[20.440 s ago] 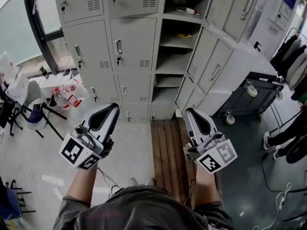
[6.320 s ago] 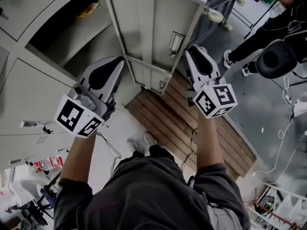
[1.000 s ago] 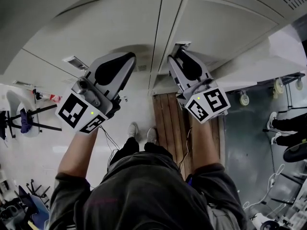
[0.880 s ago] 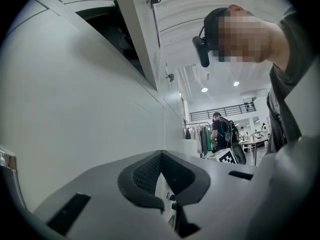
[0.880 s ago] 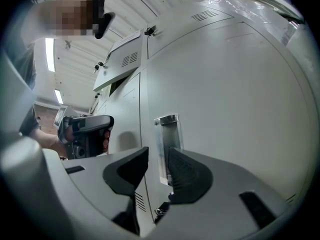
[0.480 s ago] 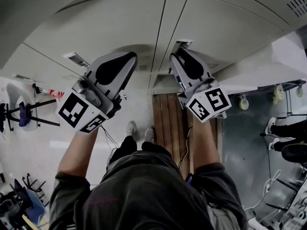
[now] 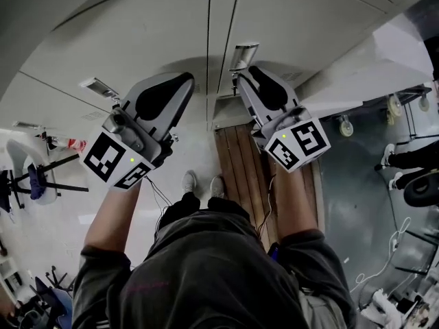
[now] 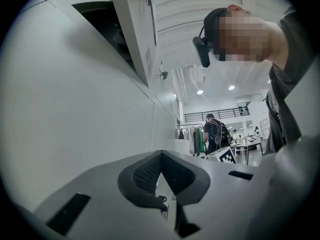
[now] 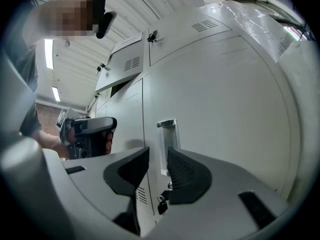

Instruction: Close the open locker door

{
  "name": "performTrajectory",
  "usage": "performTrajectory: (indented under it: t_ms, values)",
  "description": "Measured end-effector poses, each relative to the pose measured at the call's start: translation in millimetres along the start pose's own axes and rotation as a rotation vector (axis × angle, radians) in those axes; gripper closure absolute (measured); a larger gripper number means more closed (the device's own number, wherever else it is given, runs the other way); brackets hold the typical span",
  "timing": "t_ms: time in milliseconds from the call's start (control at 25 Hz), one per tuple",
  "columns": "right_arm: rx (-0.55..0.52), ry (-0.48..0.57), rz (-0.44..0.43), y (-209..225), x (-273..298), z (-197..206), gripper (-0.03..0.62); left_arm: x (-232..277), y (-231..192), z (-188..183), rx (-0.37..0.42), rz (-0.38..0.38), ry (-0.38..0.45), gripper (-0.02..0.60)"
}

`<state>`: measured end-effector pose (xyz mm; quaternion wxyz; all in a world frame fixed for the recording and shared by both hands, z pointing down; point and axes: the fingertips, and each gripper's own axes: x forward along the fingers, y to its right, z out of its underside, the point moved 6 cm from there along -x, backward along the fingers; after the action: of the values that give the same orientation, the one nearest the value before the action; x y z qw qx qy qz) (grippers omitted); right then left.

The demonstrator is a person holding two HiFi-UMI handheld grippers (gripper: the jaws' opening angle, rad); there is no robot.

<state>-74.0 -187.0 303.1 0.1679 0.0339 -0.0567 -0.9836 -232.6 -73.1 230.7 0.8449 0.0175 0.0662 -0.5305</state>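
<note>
Here, the pale grey locker door (image 9: 225, 109) fills the centre and right of the right gripper view. It stands upright, long axis running top to bottom, flat face turned towards the camera. Its left edge lies close along the neighbouring door (image 9: 125, 114). A bright recessed handle (image 9: 167, 144) sits near that edge, with a dark key (image 9: 161, 204) hanging just below it. The right gripper (image 9: 158, 154), its jaws spread though they have just been closing a little, frames the handle without pressing on it. The left gripper (image 8: 159, 156), at the lower centre of its own view, has its tips pressed together on nothing.
</note>
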Motion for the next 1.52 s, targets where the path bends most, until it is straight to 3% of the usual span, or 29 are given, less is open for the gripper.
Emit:
performTrajectory:
  t_ms: [160, 400, 680, 1520]
  values:
    - [-0.014, -0.01, 0.088, -8, -21, -1, 0.471, 1, 6, 2, -0.019, 0.087, 0.006, 0.568]
    - [-0.023, -0.016, 0.289, -26, -71, 2, 0.471, 5, 23, 18, -0.058, 0.261, -0.028, 0.568]
    - [0.009, -0.051, 0.449, -28, -135, 22, 0.471, 22, 53, 39, -0.098, 0.369, -0.079, 0.568]
    - [0.138, -0.144, 0.658, 92, -308, 112, 0.471, 160, 167, 175, -0.2, 0.452, -0.284, 0.568]
